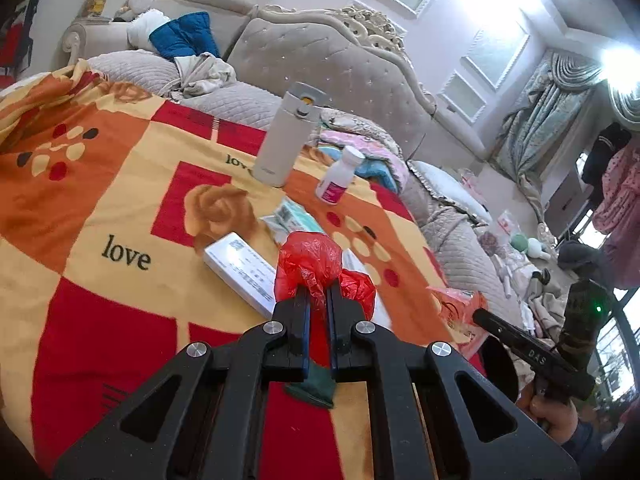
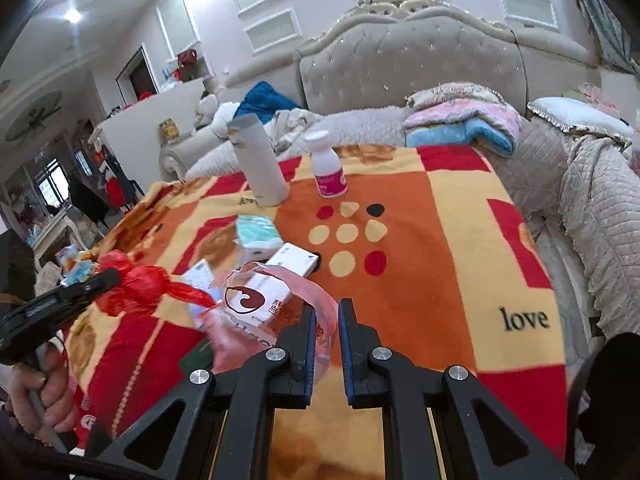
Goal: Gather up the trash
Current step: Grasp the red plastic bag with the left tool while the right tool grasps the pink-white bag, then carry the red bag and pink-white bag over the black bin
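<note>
My left gripper point(image 1: 318, 290) is shut on a crumpled red plastic bag point(image 1: 310, 260), held just above the patterned blanket point(image 1: 120, 200); the right wrist view shows this gripper point(image 2: 114, 276) and its red bag point(image 2: 140, 286) at the left. My right gripper point(image 2: 328, 306) is shut on the thin edge of a see-through pink plastic bag point(image 2: 280, 304). Inside that bag is a white box with a red logo point(image 2: 256, 300). The left wrist view shows the right gripper point(image 1: 480, 314) at the right, with the pink bag point(image 1: 454, 306) at its tip.
On the blanket stand a white flask point(image 2: 260, 160) and a white bottle with a pink label point(image 2: 329, 170). A tissue pack point(image 2: 256, 236) and a white carton point(image 2: 294, 260) lie nearer. A green scrap point(image 1: 314, 386) lies under my left gripper. Behind are a tufted headboard point(image 2: 412, 64) and folded bedding point(image 2: 460, 124).
</note>
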`<state>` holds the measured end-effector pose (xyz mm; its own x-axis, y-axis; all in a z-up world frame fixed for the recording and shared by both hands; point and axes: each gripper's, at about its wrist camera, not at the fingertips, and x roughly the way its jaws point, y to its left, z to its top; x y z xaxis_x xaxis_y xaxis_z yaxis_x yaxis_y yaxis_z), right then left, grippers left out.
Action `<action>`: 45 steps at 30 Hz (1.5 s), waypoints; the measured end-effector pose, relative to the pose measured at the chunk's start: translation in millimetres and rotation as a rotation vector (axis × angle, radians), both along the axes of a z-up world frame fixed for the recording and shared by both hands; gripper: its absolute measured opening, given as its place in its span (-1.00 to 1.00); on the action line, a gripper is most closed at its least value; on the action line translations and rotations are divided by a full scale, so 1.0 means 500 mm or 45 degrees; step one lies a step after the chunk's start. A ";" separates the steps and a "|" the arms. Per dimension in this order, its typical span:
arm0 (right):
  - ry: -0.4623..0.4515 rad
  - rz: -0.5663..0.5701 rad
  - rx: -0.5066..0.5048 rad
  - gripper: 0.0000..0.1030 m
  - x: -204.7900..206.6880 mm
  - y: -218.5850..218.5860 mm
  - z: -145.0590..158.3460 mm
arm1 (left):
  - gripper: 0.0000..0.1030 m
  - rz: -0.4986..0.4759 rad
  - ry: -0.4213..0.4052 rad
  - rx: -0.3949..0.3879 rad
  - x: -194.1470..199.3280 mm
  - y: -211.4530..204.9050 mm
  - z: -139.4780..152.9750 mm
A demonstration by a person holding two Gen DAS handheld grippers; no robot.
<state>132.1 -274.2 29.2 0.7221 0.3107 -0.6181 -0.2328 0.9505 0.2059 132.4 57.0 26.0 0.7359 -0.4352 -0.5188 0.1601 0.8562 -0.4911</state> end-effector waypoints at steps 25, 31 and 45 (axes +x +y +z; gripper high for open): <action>-0.080 -0.063 0.056 -0.80 -0.146 -0.070 0.033 | -0.92 -0.141 -0.040 0.189 -0.091 -0.156 0.050; -0.080 -0.108 0.078 -0.80 -0.170 -0.127 0.023 | -0.92 -0.197 -0.023 0.222 -0.096 -0.213 0.037; -0.039 -0.337 0.091 -0.80 -0.218 -0.331 -0.014 | -0.92 -0.407 -0.002 0.281 -0.081 -0.388 0.013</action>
<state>23.2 -439.5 22.2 0.8021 0.1509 -0.5779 0.0143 0.9624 0.2712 91.8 -137.0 32.4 0.5822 -0.5208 -0.6244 0.4366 0.8481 -0.3002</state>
